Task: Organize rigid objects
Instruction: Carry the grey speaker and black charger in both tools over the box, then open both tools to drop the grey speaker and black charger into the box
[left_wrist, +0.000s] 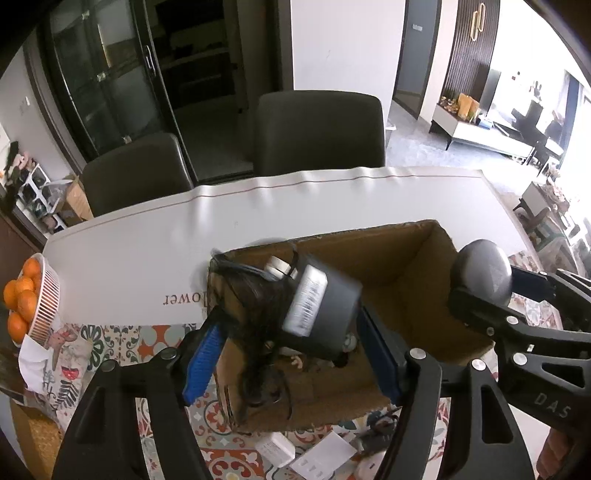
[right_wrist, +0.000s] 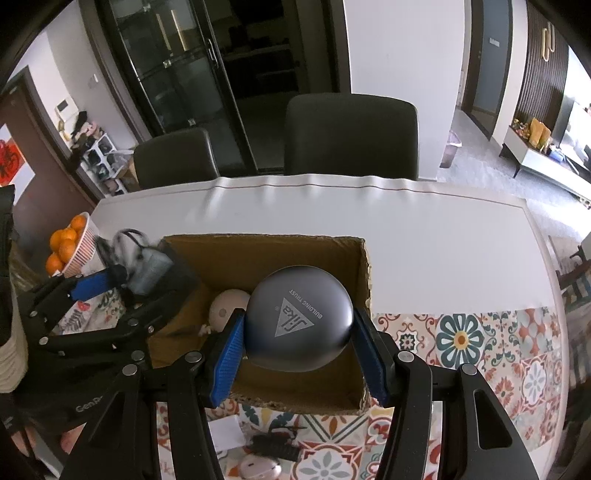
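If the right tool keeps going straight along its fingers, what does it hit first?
The right tool, shut on the grey Sika case, points down into the open cardboard box. The case would probably meet the bare box floor first; the round beige object lies to its left. Depth is unclear.

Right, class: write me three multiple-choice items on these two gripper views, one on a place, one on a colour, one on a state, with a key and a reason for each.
1. Where is the bowl of oranges?
A. inside the cardboard box
B. at the table's left edge
C. on a chair

2. What colour are the pads of the right gripper?
A. blue
B. red
C. white

3. What is the right gripper doing with the round grey case?
A. clamping it over the cardboard box
B. hanging open beside it
C. pressing it onto the tablecloth

Key: 1 B, it sits left of the box near the edge; 2 A, both pads are blue; 3 A, the pads press its sides above the open box.
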